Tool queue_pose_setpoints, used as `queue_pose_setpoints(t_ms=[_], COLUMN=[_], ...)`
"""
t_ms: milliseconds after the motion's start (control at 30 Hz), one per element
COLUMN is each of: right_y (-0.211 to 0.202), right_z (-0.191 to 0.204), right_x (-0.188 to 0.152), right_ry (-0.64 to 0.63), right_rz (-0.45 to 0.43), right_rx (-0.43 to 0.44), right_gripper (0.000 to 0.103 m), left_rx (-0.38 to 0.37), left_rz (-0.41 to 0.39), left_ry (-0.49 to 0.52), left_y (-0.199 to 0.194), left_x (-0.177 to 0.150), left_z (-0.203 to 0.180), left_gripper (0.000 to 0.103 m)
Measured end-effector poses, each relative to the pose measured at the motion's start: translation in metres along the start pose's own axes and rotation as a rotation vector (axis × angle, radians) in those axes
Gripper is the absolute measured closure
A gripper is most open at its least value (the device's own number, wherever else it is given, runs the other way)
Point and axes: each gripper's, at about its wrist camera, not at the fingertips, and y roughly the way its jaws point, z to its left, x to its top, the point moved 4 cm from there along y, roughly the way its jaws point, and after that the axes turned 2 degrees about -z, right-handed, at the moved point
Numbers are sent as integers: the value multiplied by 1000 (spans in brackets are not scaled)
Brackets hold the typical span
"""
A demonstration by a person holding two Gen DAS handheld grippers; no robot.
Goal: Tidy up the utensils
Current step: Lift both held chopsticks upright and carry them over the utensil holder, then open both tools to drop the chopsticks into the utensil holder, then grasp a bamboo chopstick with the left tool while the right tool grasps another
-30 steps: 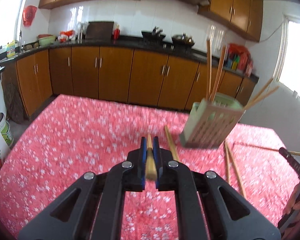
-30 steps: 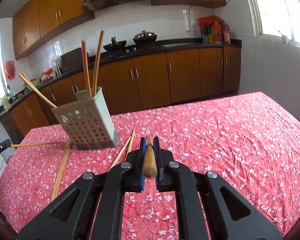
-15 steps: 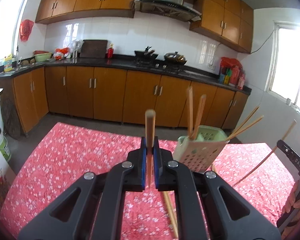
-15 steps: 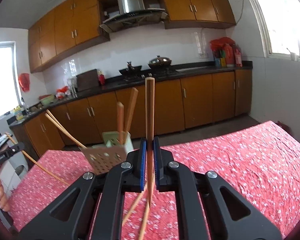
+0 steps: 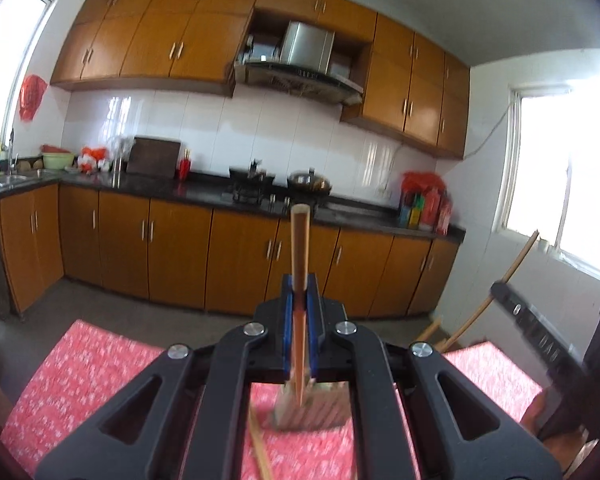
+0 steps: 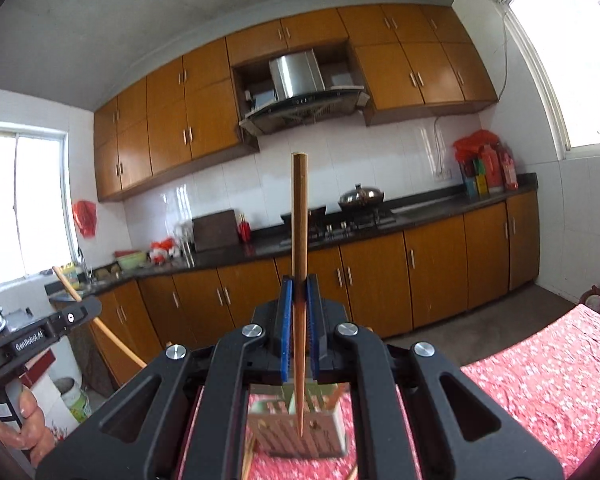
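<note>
My left gripper (image 5: 300, 284) is shut on a wooden chopstick (image 5: 300, 248) held upright, its tip over the pale green perforated utensil holder (image 5: 312, 412) on the table. My right gripper (image 6: 299, 284) is shut on another chopstick (image 6: 299, 216), also upright, its tip over the same holder (image 6: 300, 432), which has chopsticks in it. The right gripper with its chopstick (image 5: 516, 264) shows at the right of the left wrist view; the left gripper with its chopstick (image 6: 100, 328) shows at the left of the right wrist view.
The table has a red floral cloth (image 5: 84, 368), also in the right wrist view (image 6: 540, 368). Loose chopsticks (image 5: 260, 448) lie on it beside the holder. Wooden kitchen cabinets (image 5: 180, 252) and a counter stand behind.
Both grippers have lifted their chopsticks off the table and tilted them upright. Both have moved in over the holder, which now sits low in each view.
</note>
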Motion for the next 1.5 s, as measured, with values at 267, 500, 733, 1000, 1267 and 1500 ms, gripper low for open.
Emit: queue_pose_setpoints(t_ms=[267,500,733,1000,1267,1500], right_y=[40,66,60,28,-6,1], right_z=[-5,-7,-9,-16,-55,-75], right_x=[-7,-39,-45,-26,-77,-205], right_ry=[2,-10,0,-5,19,80], right_rz=[-32,41,94,78,257,642], right_rx=[-42,-46,-56,-84,-180,-179], right_gripper=[95,95,74,74,72,73], left_rx=[13,20,32,75,171,195], left_rz=[-52,22,93,66,169,425], left_ry=[-35,-28,-53,-58,-25,13], left_y=[39,81,96,63,14,21], left_x=[10,-23,-42,-32,-83,-183], left_z=[-8,-6,4,18,57,82], left_gripper=[96,96,93,83,74,74])
